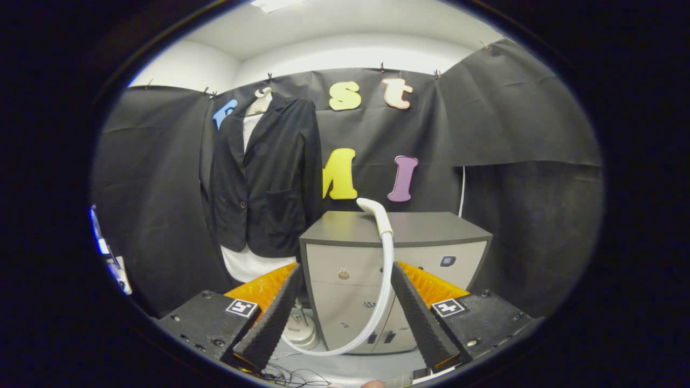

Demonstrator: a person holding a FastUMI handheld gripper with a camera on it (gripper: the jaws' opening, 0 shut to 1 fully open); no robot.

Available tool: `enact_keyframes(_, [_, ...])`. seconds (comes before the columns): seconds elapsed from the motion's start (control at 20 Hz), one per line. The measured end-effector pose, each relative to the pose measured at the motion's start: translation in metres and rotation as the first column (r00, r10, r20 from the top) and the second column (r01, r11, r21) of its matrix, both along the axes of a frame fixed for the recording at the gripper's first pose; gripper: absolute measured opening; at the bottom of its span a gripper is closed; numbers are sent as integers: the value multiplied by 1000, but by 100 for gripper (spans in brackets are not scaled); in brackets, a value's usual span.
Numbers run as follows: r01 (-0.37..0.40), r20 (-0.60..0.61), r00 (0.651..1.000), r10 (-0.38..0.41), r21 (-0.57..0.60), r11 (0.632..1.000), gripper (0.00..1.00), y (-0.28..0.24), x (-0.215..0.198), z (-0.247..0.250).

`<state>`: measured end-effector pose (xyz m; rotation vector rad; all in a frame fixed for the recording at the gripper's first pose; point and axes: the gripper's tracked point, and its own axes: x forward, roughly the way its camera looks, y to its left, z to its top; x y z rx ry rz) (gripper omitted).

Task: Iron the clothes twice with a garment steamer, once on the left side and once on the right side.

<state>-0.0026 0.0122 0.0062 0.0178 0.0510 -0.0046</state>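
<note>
Fingers (pixel 345 318) of the handheld gripper stand spread wide with nothing between their pads, aimed forward at the booth. Just beyond them, straight ahead and roughly centred in the gap, stands a grey two-tone cabinet with a dark top (pixel 396 229), and on that top rests the white garment steamer head with its curved handle (pixel 377 215). Its long axis runs up and down in this view, nozzle end bent over toward the left and far side, and its white flexible hose (pixel 377 307) drops from the handle down the cabinet front, looping left between the fingers toward a pale round base on the floor (pixel 299 328). The steamer handle lies ahead of and above the fingertips, nearer the right finger than the left, well apart from both. Left of the cabinet and farther back, a dark blazer over a white shirt (pixel 264 178) hangs on a dress form against the black cloth wall. Reaching the steamer likely means moving forward and up, with the fingers closing across the upright handle.
</note>
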Motion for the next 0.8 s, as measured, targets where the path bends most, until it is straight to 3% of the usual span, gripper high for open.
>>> enact_keyframes(0.15, [-12,-35,999,13,25,1000,100,5,3,3])
enact_keyframes(0.5, [45,-44,998,-44,20,999,100,0,15,34])
enact_keyframes(0.8, [2,-69,998,0,24,1000,100,-32,71,84])
